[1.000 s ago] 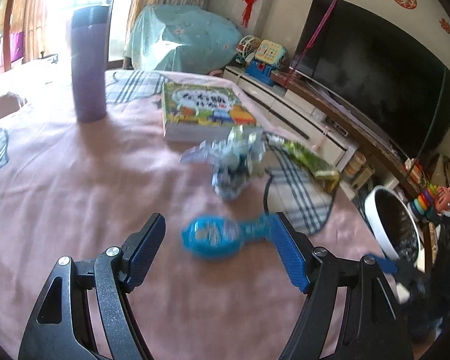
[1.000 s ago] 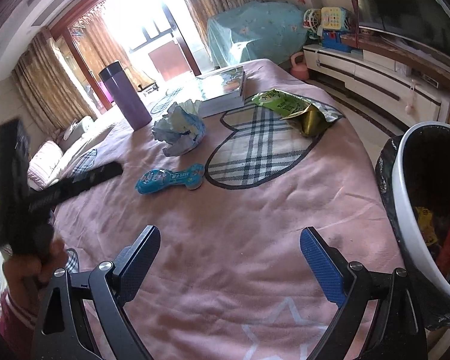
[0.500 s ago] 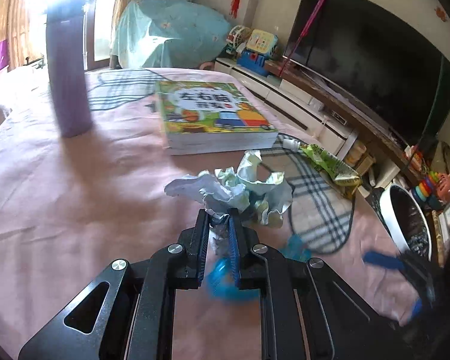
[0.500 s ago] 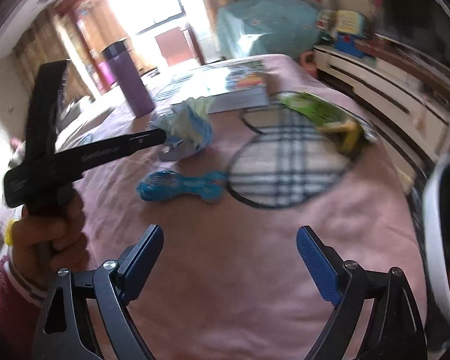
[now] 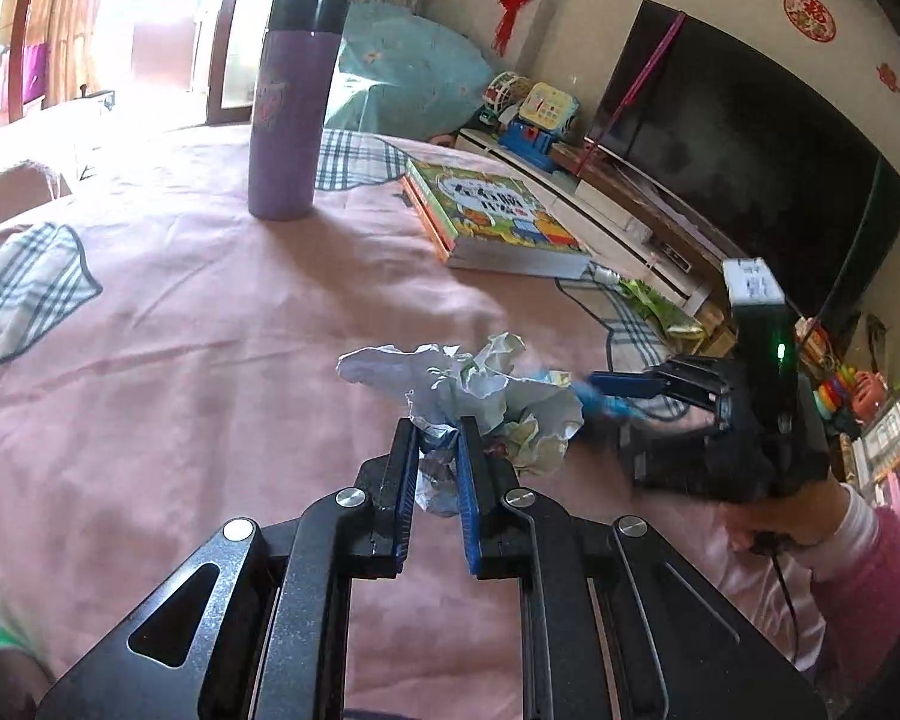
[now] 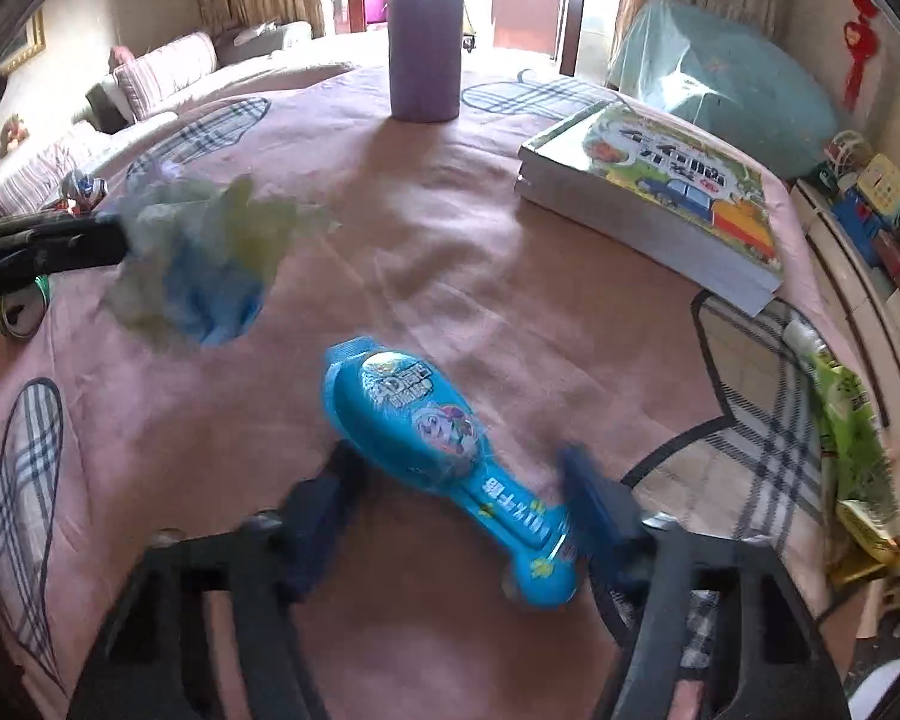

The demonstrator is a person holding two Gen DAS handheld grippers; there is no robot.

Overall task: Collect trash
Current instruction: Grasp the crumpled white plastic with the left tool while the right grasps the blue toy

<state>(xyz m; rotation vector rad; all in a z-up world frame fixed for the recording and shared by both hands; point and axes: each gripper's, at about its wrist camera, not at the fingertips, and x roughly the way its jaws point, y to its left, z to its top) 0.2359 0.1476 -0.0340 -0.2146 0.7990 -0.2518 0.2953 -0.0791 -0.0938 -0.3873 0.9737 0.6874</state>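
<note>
My left gripper is shut on a crumpled white-and-blue paper wad, held just above the pink tablecloth; the wad also shows blurred in the right wrist view. A blue candy wrapper lies on the cloth between the open fingers of my right gripper, which is blurred by motion. In the left wrist view the right gripper reaches the wrapper, mostly hidden behind the wad. A green snack bag lies at the table's right edge.
A purple thermos stands at the back of the table. A children's book lies right of it. A TV and its low cabinet with toys stand beyond the table's right edge. A sofa is at the far left.
My left gripper kept the paper wad and drew back, lifting it. My right gripper moved forward and down, so its open fingers now straddle the blue wrapper.
</note>
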